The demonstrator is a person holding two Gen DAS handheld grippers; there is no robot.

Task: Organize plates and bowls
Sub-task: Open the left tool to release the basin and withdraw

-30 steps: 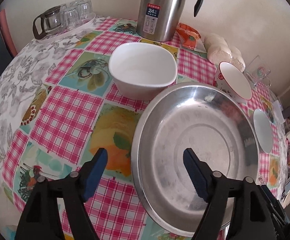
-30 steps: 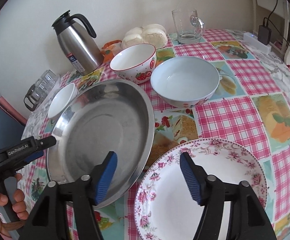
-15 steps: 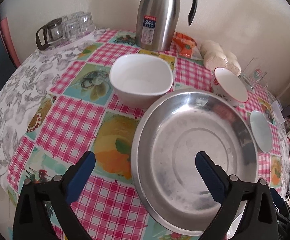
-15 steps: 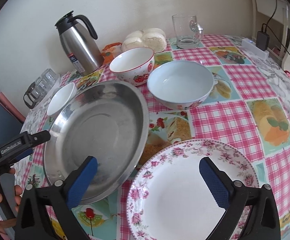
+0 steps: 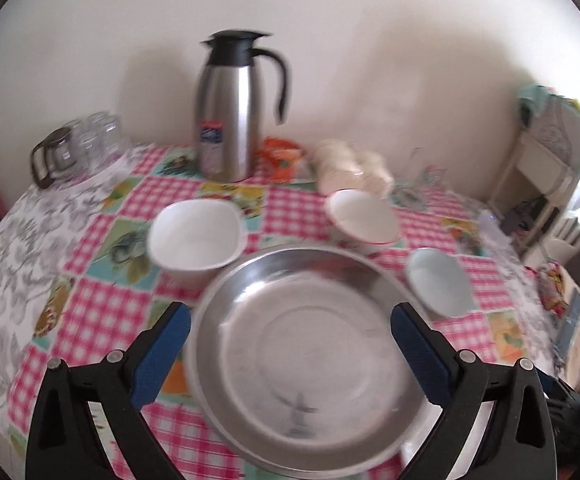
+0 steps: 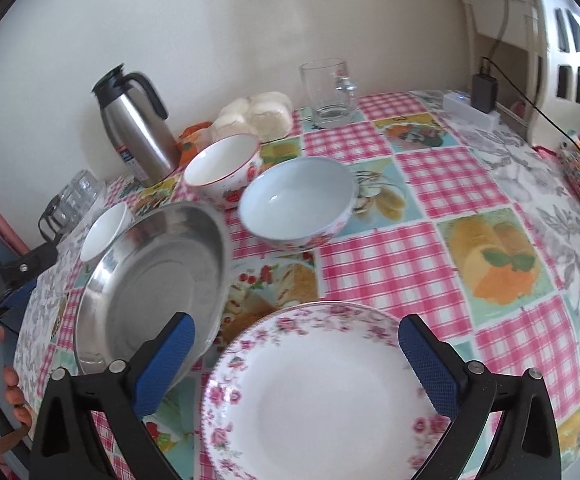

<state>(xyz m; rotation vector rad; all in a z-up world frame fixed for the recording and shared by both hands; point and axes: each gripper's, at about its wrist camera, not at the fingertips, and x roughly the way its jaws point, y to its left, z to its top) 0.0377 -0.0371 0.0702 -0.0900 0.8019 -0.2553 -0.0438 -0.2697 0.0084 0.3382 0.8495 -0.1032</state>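
The left gripper (image 5: 290,354) hangs over the steel pan (image 5: 306,360), its jaws spread wide after just opening, with nothing gripped between them. The pan lies empty near the counter's (image 6: 390,268) front edge. Behind it, toward the wall edge, stand three empty bowls: a square white bowl (image 5: 194,236) touching the pan's rim on the left, a strawberry-print bowl (image 6: 222,170) in the middle, and a pale blue bowl (image 6: 296,200) to the right.

The right gripper (image 6: 296,354) hovers above the floral plate (image 6: 322,396), its jaws likewise wide and freshly opened, holding nothing. The plate is empty and sits at the front edge, just beside the pan; whether their rims touch cannot be told.

Along the wall edge stand a steel thermos jug (image 5: 230,112), an orange packet (image 5: 280,158), a bag of white buns (image 6: 258,114) and an empty glass mug (image 6: 330,92). At the far left corner, upturned glasses (image 5: 86,144) are clustered together.
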